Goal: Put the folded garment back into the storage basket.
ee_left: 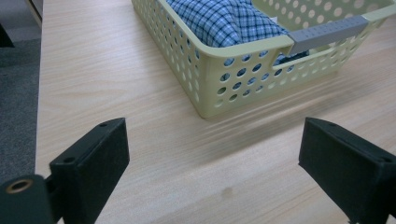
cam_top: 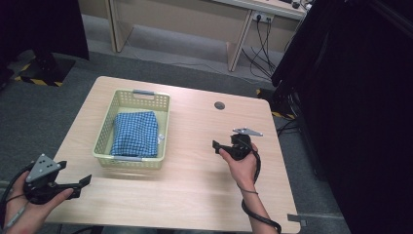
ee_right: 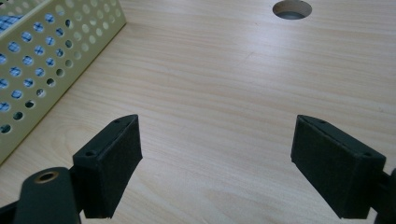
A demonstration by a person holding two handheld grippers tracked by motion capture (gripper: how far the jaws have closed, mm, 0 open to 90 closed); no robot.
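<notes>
I hold my left gripper over the near left corner of the table, and its jaws are spread wide with nothing between them. In the left gripper view, the basket is just ahead of these jaws, with its grey handle on the near rim. The basket is pale yellow-green with many round holes, and it stands on the left half of the table. Inside it lies a folded blue checked cloth. My right gripper is over the right half of the table, well apart from the basket, and its jaws are also released and empty. Beyond it there is a round hole in the tabletop.
</notes>
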